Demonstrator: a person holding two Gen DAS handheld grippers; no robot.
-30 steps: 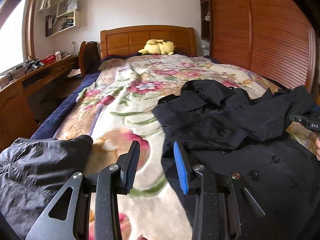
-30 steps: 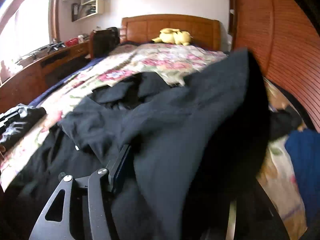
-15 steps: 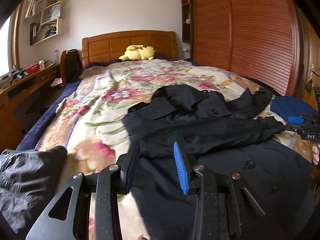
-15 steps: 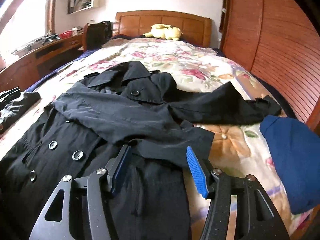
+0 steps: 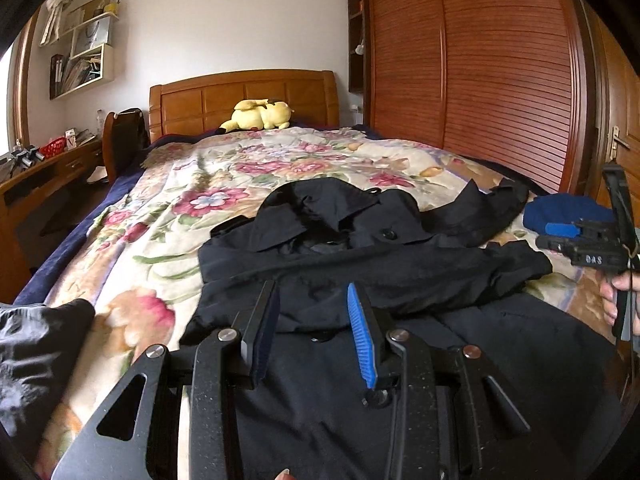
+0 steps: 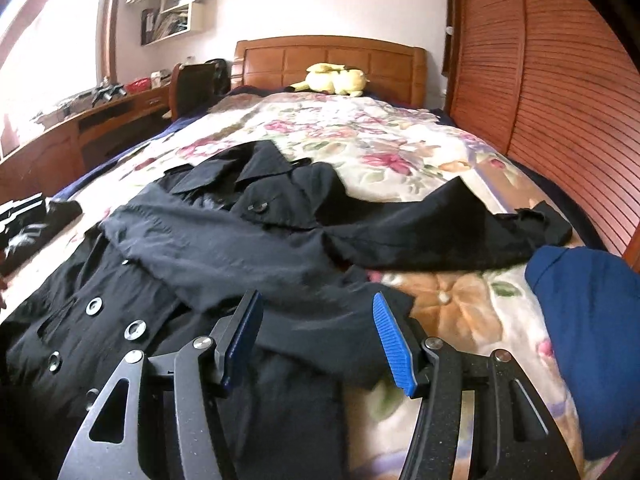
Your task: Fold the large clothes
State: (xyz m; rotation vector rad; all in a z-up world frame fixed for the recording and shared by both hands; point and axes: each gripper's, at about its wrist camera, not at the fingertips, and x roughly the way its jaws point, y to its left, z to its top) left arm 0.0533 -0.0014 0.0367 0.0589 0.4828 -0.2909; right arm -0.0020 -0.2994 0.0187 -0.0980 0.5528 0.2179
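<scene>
A bedroom with a louvred wooden wardrobe and a wooden-headboard bed spread with a cream floral quilt is the working surface. A large black double-breasted coat lies face up on the quilt, collar toward twelve o'clock and hem toward six. One sleeve is already folded across the chest, its cuff ending near the right tongs; the other sleeve stretches out toward three o'clock, not yet brought in. So the fold looks barely begun: that sleeve, then the long body (the bulk of the work), are left.

Both tongs are spread and pinch nothing. The left tongs hover over the coat's front, and the right ones hang just above the folded cuff, cloth showing below the gap but not gripped.

A dark grey garment lies at nine o'clock near the bed's edge, and a folded blue cloth at three o'clock. A yellow plush toy rests by the headboard. A white wall shelf holds papers; a small red basket sits on the desk, contents too small to tell.
</scene>
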